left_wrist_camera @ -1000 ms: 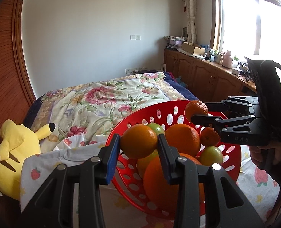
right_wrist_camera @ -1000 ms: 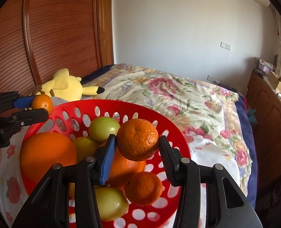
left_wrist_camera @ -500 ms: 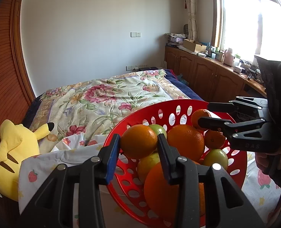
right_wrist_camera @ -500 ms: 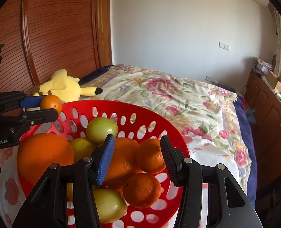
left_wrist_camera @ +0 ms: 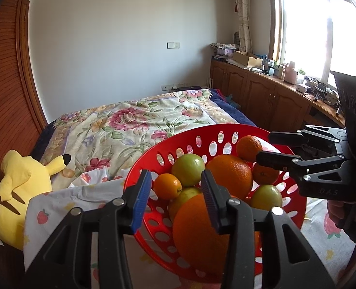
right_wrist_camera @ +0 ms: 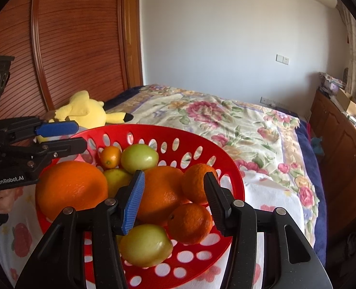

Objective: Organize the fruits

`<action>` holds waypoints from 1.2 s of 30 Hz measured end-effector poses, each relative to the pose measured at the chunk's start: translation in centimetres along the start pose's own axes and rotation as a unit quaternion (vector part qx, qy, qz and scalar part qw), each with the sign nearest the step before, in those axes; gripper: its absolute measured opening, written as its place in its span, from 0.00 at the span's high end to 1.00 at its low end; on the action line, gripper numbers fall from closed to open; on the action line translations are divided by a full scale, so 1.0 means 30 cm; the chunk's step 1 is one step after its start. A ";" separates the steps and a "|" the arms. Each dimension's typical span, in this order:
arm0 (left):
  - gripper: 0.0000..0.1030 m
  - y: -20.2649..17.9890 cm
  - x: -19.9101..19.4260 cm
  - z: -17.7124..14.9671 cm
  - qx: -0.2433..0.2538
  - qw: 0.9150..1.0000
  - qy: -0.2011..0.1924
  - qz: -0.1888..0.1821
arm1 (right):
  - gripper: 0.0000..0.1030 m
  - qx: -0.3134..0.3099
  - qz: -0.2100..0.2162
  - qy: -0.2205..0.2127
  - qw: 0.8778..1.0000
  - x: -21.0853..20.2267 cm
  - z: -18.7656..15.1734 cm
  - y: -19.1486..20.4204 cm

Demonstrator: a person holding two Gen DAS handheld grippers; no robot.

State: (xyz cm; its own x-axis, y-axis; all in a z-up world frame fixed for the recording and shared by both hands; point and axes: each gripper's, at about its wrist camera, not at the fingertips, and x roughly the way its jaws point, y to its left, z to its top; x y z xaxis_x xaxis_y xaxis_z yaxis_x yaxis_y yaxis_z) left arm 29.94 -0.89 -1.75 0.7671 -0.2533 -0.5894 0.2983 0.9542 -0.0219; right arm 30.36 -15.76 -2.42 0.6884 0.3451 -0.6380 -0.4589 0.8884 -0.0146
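A red perforated basket (left_wrist_camera: pixel 153 159) (right_wrist_camera: pixel 202 144) holds several oranges and green fruits. My left gripper (left_wrist_camera: pixel 176 196) is open and empty over the basket's near rim; a small orange (left_wrist_camera: pixel 167 185) lies in the basket just beyond it. My right gripper (right_wrist_camera: pixel 174 198) is open and empty above a large orange (right_wrist_camera: pixel 161 192) and a mandarin (right_wrist_camera: pixel 197 183). Each gripper shows in the other's view, the right gripper (left_wrist_camera: pixel 264 148) at the basket's right side and the left gripper (right_wrist_camera: pixel 77 136) at its left, both open.
The basket sits on a white strawberry-print cloth (left_wrist_camera: pixel 57 207) on a bed with a floral quilt (right_wrist_camera: pixel 226 120). A yellow plush toy (left_wrist_camera: pixel 16 187) lies at the left by a wooden wardrobe (right_wrist_camera: pixel 69 48). Wooden cabinets (left_wrist_camera: pixel 262 91) line the right wall.
Both grippers have opened and let go of their oranges, which now lie in the basket. The right gripper released first, the left one after it.
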 end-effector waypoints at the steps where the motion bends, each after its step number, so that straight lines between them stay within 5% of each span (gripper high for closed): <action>1: 0.56 -0.004 -0.011 -0.006 -0.001 1.000 -0.002 0.001 | 0.50 0.005 0.000 -0.003 1.000 -0.011 -0.002 0.001; 20: 0.32 -0.089 -0.283 -0.107 0.005 0.998 -0.055 0.026 | 0.47 0.045 -0.020 -0.049 0.998 -0.234 -0.107 0.119; 36: 0.06 -0.092 -0.430 -0.134 -0.007 0.993 -0.099 0.059 | 0.25 0.059 -0.045 -0.094 0.993 -0.370 -0.132 0.176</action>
State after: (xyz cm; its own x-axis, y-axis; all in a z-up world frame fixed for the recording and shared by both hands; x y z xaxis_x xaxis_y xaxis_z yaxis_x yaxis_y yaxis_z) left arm 16.94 0.40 2.68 0.8935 -0.1652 -0.4175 0.1936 0.9807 0.0263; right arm 18.07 -16.08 1.54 0.8214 0.3041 -0.4825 -0.3302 0.9434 0.0324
